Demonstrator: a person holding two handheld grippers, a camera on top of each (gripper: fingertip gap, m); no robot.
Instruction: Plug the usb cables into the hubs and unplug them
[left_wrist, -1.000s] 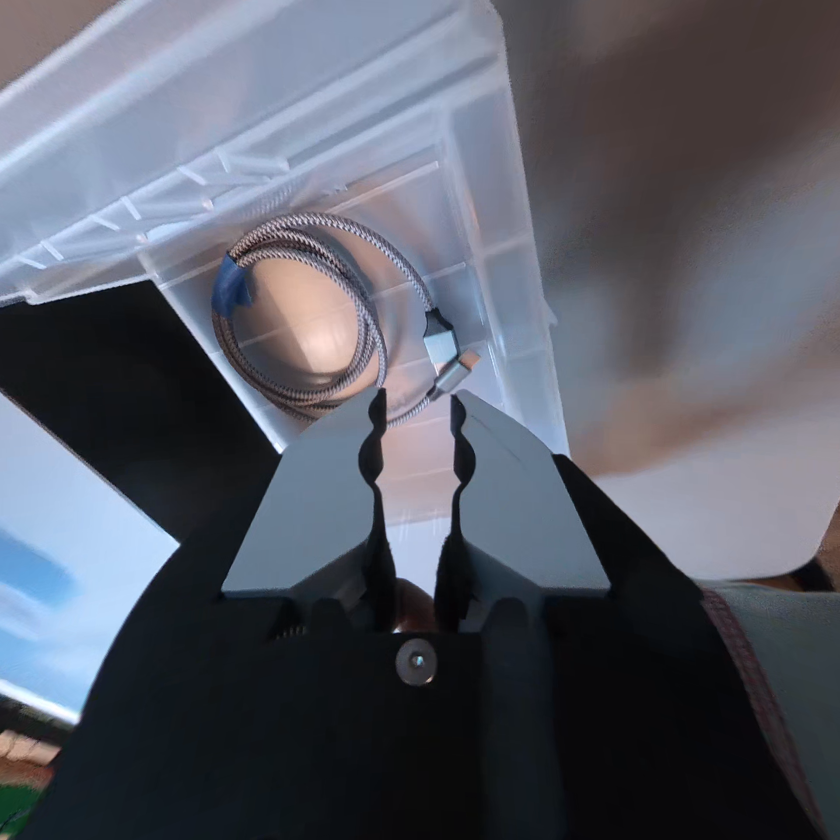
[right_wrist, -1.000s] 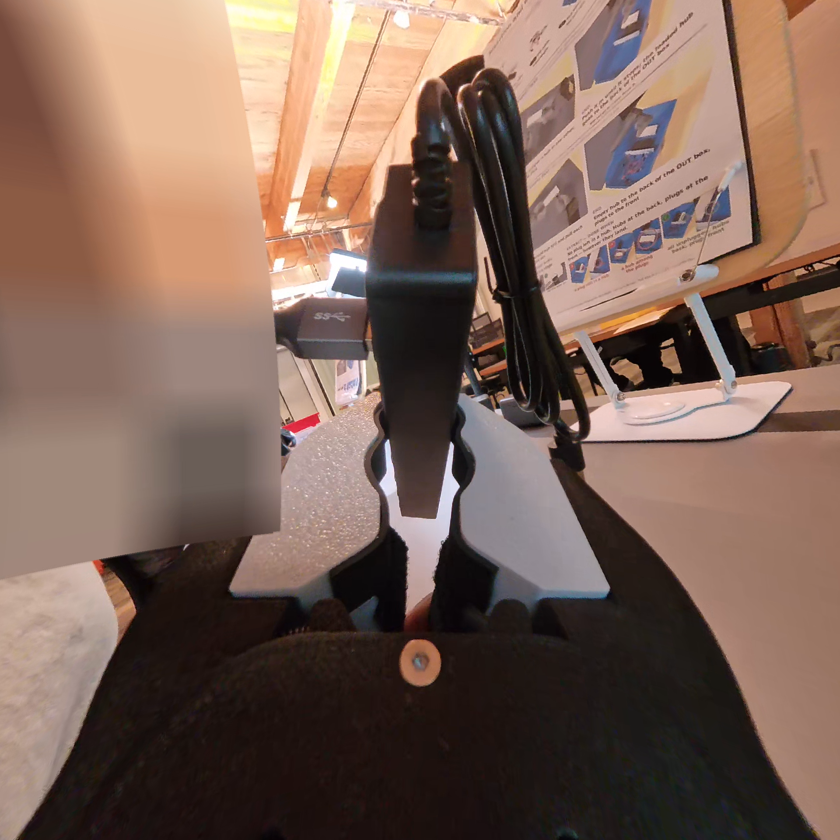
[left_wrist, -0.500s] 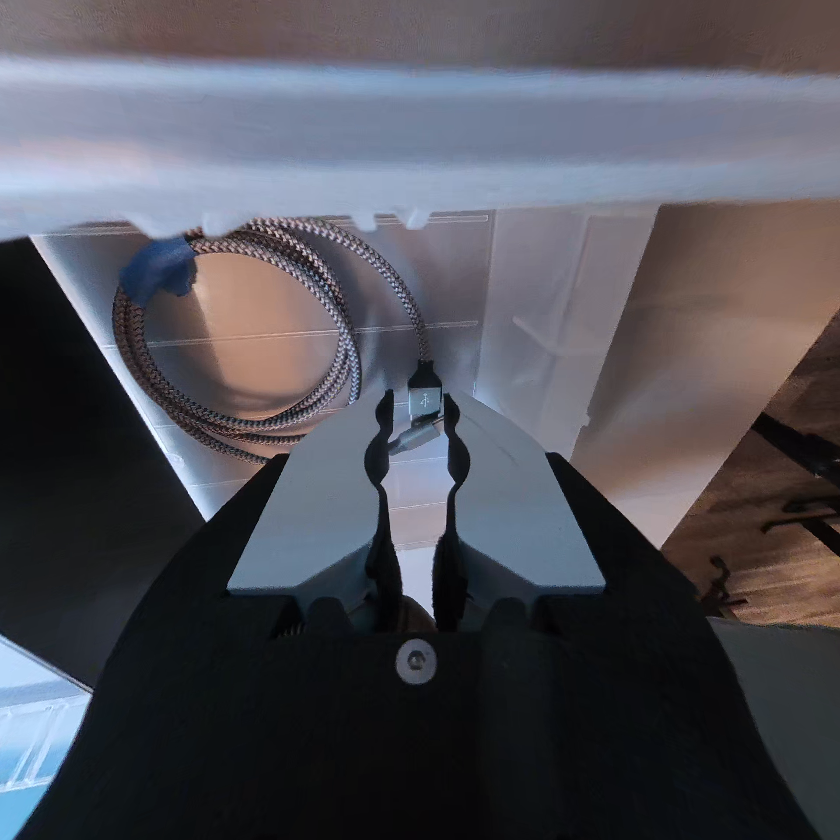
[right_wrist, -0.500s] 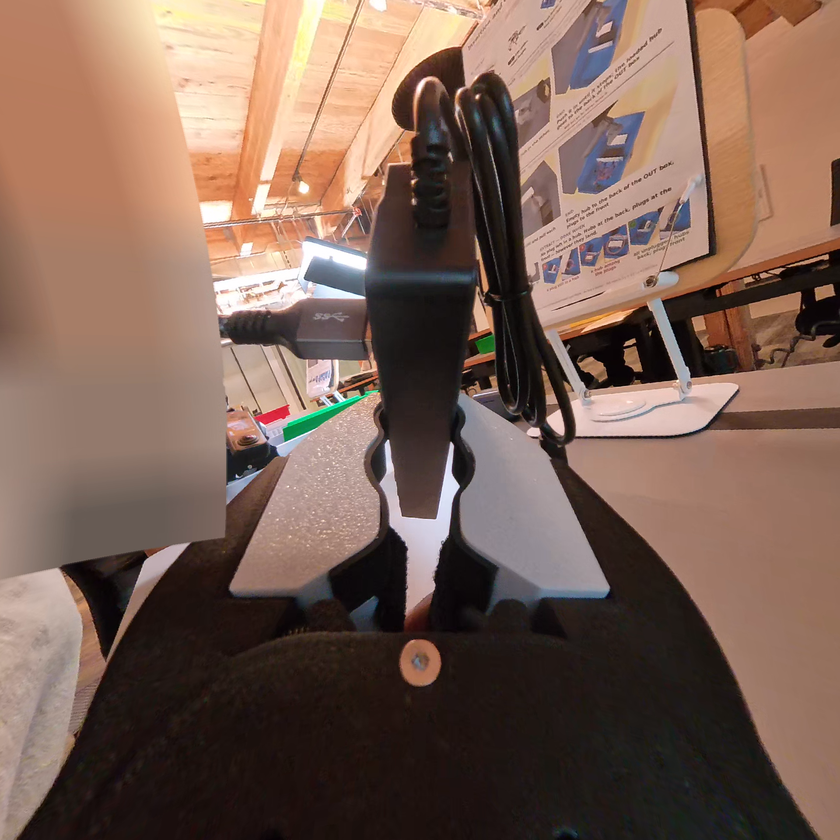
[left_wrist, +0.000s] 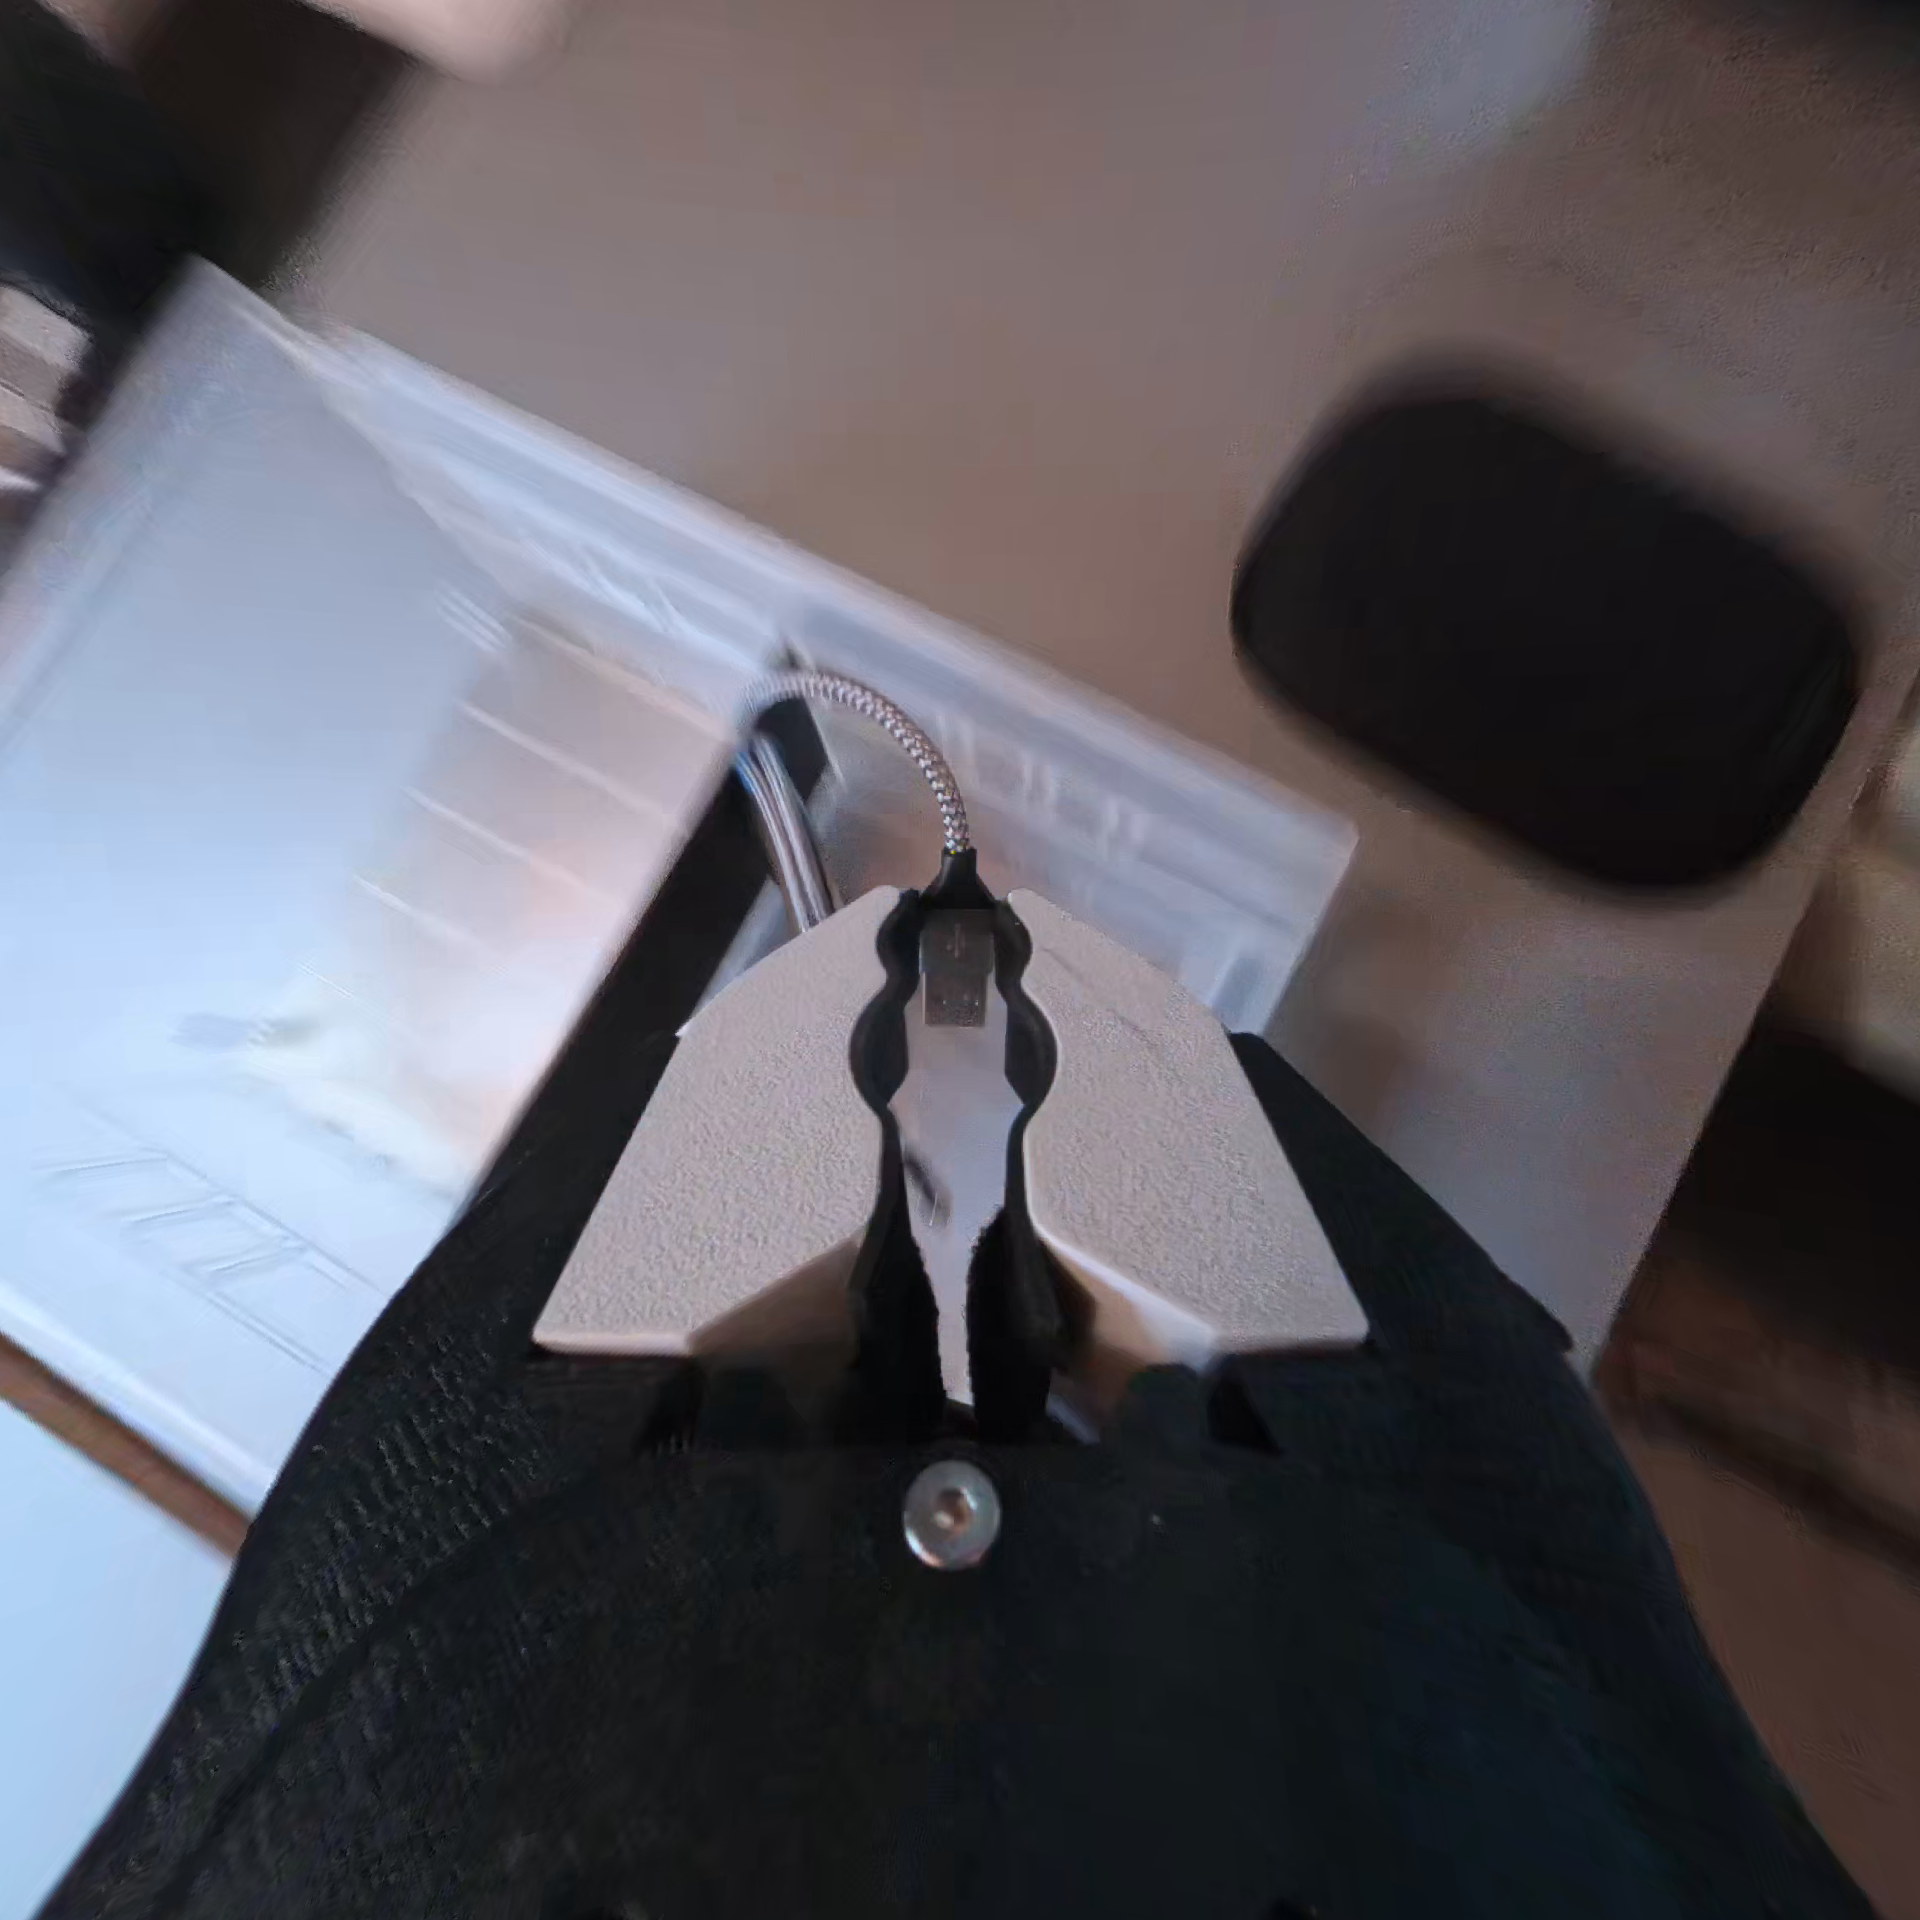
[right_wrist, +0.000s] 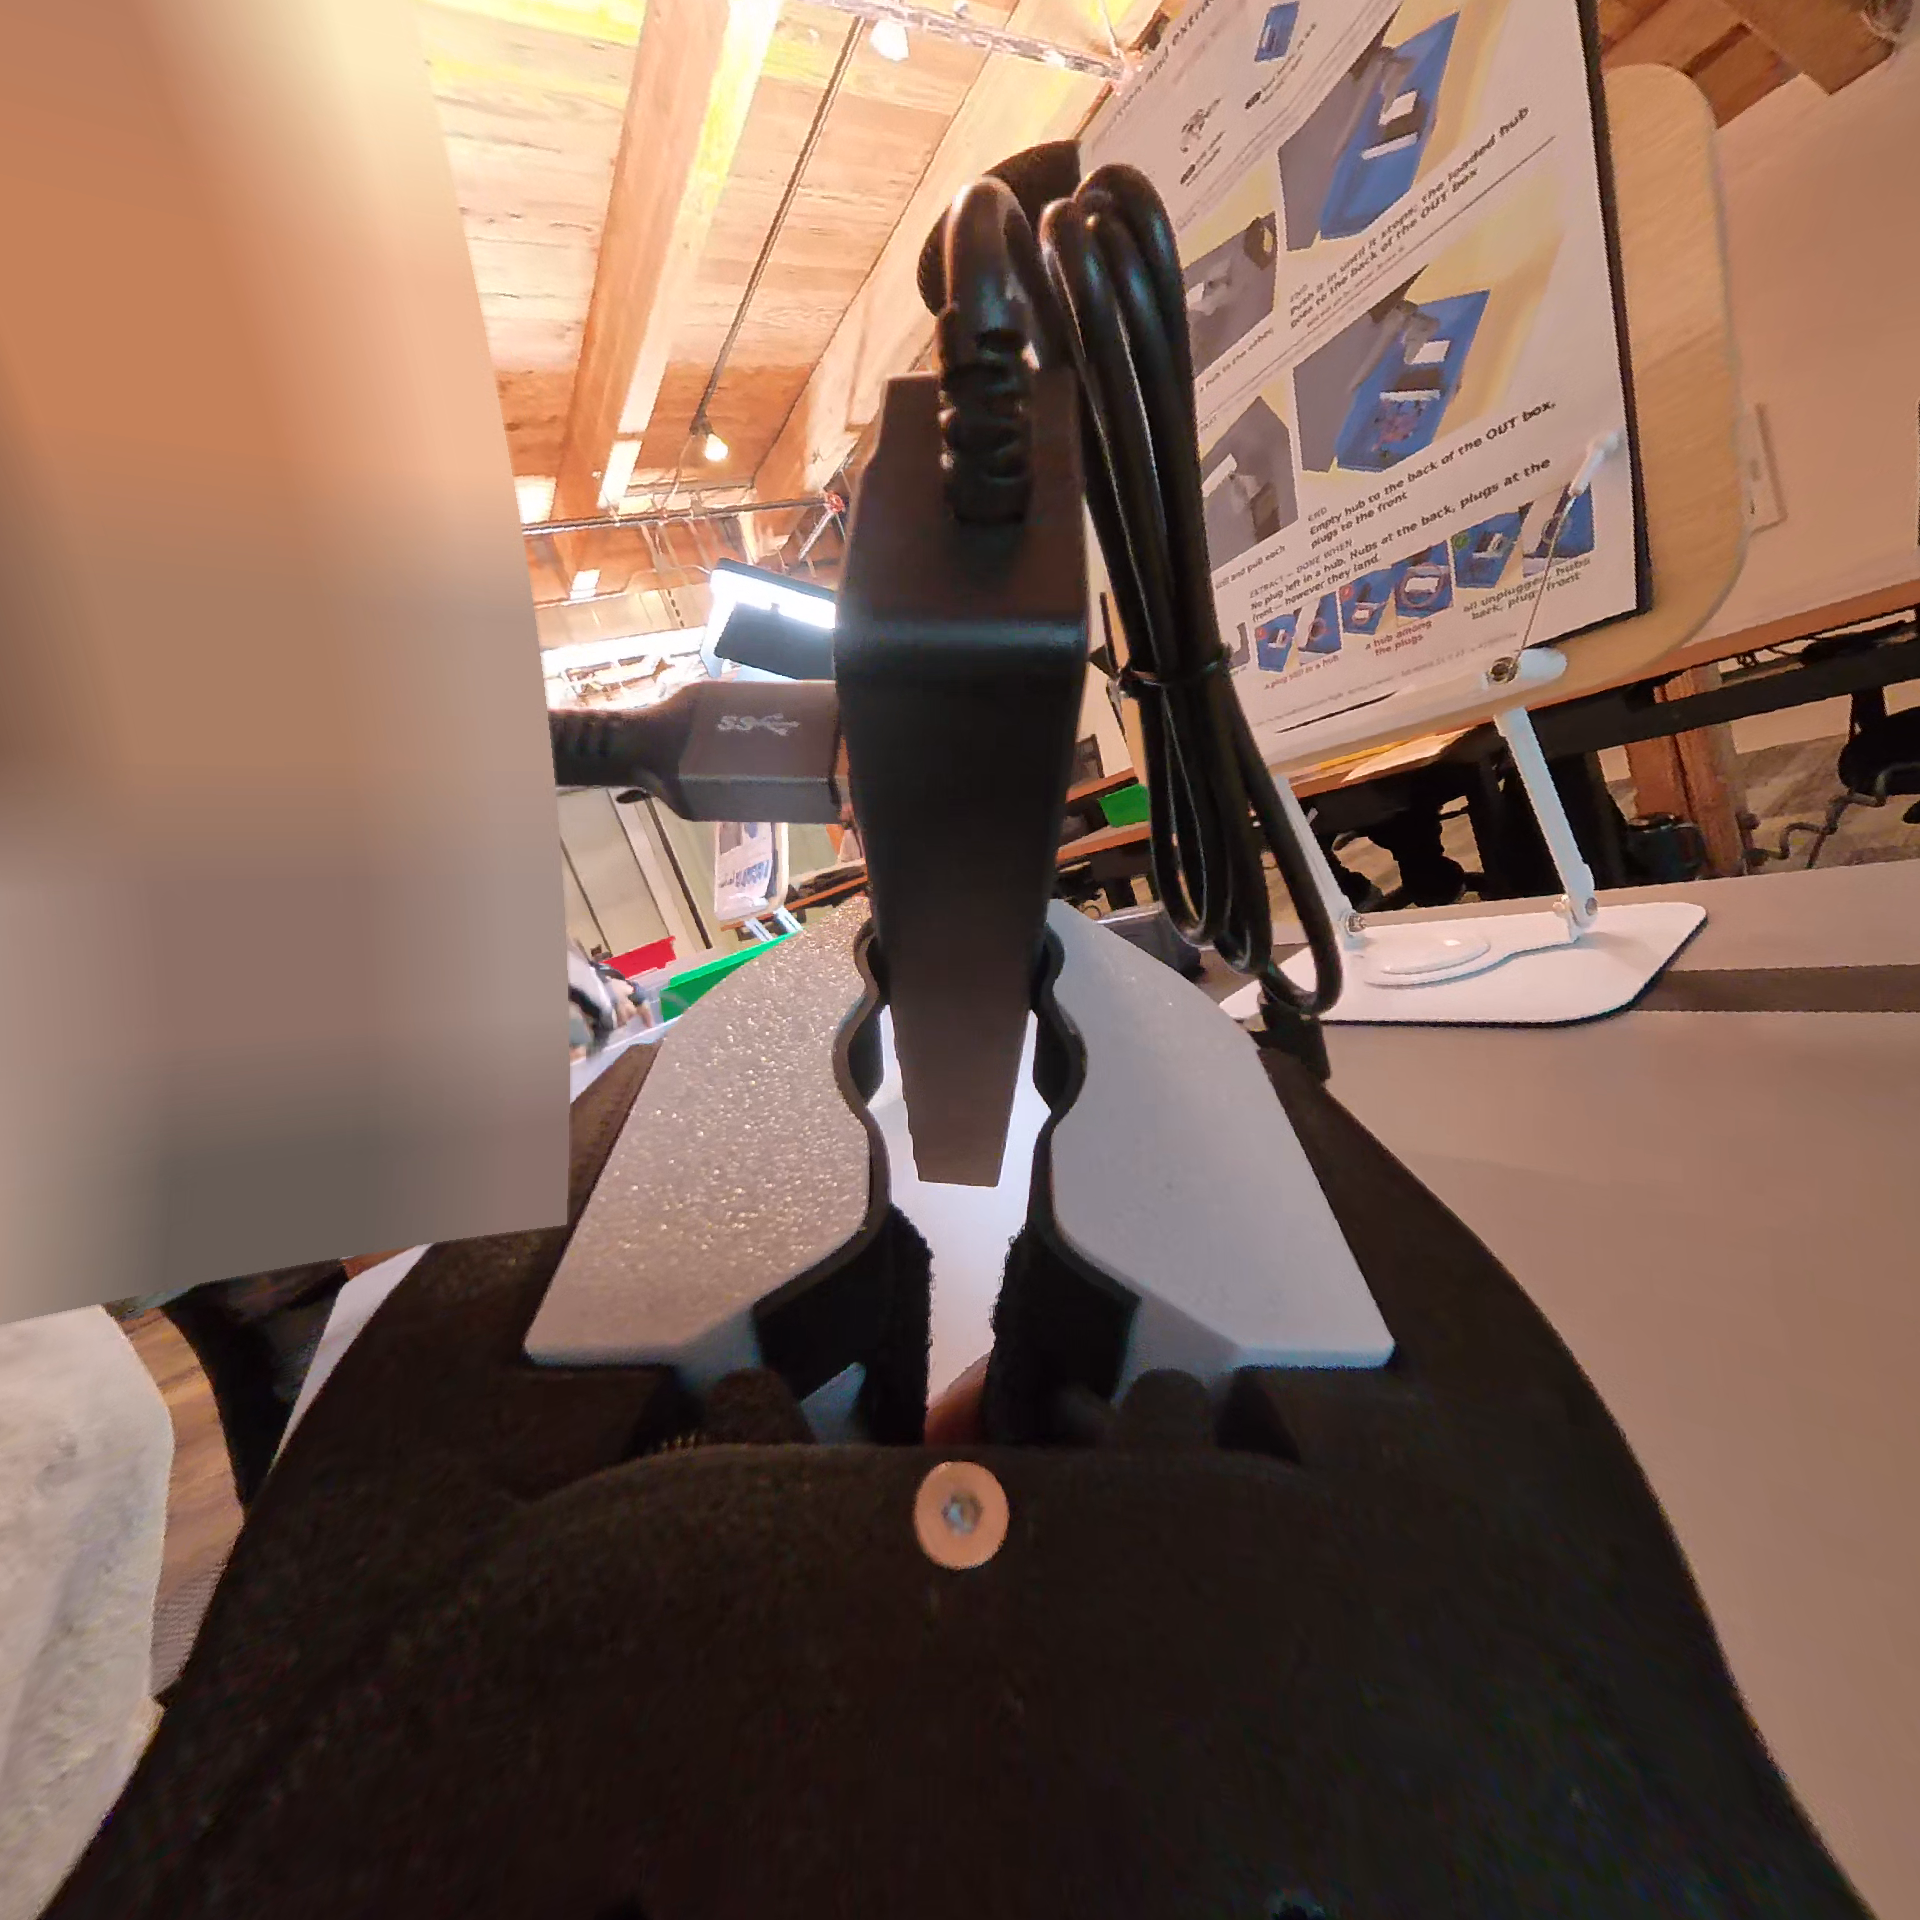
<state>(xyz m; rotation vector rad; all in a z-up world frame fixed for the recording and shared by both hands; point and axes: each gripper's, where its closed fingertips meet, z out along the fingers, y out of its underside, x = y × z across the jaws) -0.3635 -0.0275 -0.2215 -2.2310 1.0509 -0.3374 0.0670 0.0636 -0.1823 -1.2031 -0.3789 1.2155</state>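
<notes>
My left gripper (left_wrist: 954, 920) is shut on the silver USB plug (left_wrist: 956, 971) of a braided grey cable (left_wrist: 914, 753), which trails back into a clear plastic bin (left_wrist: 1143, 810). The plug's metal end points back toward the camera. My right gripper (right_wrist: 958, 961) is shut on a black USB hub (right_wrist: 961, 748) held upright. A dark grey USB plug (right_wrist: 743, 753) sits in the hub's left side. The hub's own black cable (right_wrist: 1164, 582) hangs bundled with a tie on its right.
A black rounded pad (left_wrist: 1538, 644) lies on the tan table (left_wrist: 935, 312) beyond the bin. In the right wrist view an instruction poster (right_wrist: 1403, 343) stands on a white stand (right_wrist: 1496, 935) at the table's (right_wrist: 1610, 1195) back right. A blurred patch covers the left.
My left gripper has closed on the braided cable's USB plug and lifted it out of the bin, swinging away; the view is motion-blurred. The right gripper has held the hub almost still.
</notes>
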